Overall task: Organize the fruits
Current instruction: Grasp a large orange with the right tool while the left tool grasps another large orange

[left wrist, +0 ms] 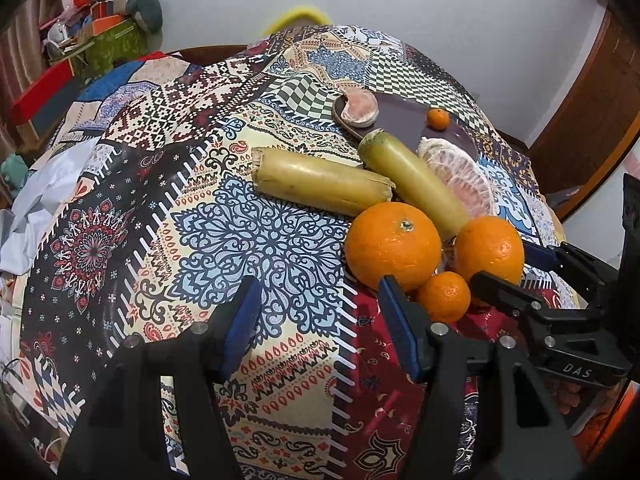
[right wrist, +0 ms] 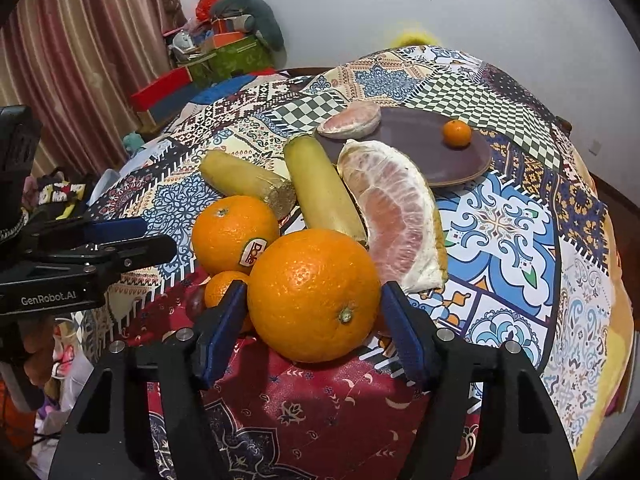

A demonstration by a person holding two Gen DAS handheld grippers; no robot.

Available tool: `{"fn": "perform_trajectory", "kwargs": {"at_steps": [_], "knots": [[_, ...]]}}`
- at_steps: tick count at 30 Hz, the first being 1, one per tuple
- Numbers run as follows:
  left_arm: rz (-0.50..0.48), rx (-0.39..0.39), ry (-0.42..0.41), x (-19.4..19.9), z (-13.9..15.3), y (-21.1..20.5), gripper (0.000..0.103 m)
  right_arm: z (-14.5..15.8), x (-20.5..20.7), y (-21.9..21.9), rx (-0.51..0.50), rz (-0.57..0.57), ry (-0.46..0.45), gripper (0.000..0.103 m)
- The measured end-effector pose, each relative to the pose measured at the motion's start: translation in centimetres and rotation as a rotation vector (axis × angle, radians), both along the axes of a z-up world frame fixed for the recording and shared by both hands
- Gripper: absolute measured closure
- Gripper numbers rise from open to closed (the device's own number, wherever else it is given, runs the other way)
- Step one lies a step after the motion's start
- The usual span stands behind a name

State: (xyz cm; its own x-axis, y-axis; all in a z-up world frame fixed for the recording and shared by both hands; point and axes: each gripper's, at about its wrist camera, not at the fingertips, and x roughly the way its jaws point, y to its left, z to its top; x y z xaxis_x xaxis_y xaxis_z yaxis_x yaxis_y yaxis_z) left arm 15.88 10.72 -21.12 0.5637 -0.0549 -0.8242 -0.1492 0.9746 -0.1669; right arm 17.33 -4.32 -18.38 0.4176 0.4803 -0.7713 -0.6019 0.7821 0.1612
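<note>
Sitting between the blue pads of the right tongs (right wrist: 312, 332) is a big orange (right wrist: 314, 294), and this is the thing that matters most for the next move. The pads are seen on each side of the orange, very close to its skin, but whether they press on it cannot be told. The orange is round, so no long side has to be lined up; it lies straight ahead of the right tongs, and these are the nearer ones. The left tongs (left wrist: 316, 324) are held about half wide, with nothing between the pads but the patterned cloth (left wrist: 248, 236) on the bench. All places are given from the big orange: a second orange with a sticker (right wrist: 234, 234) is touching it on the left, a small mandarin (right wrist: 224, 290) is tucked low between the two, two yellow-green cane pieces (right wrist: 322, 190) lie just behind, and a peeled pomelo wedge (right wrist: 396, 216) leans behind and to the right. Farther behind, a dark plate (right wrist: 420, 140) is seen with another small mandarin (right wrist: 456, 133) and a pomelo piece (right wrist: 352, 120) on it. It is judged that the big orange is meant to be carried back to that plate.
</note>
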Motion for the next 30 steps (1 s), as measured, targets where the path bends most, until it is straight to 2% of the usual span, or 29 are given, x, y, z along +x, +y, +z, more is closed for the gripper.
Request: {"fn": "perform_trajectory", "kwargs": {"at_steps": [6,14,19,30], "knots": [[-0.019,0.007,-0.025,0.1,1.2,-0.6,0.041,0.9,0.0,-0.1,0.022,-0.001,-0.008,0.040],[-0.053,0.010,-0.039,1.7,1.9,-2.2,0.036,3.5,-0.3,-2.0,0.067,-0.045,-0.082,0.040],[-0.067,0.001,-0.009,3.4,1.0,-3.4,0.035,4.2,0.5,-4.7,0.059,-0.119,-0.115,0.040],[-0.067,0.011,0.056,5.8,-1.7,-4.5,0.034,3.9,1.5,-8.9,0.060,-0.230,-0.098,0.040]]}}
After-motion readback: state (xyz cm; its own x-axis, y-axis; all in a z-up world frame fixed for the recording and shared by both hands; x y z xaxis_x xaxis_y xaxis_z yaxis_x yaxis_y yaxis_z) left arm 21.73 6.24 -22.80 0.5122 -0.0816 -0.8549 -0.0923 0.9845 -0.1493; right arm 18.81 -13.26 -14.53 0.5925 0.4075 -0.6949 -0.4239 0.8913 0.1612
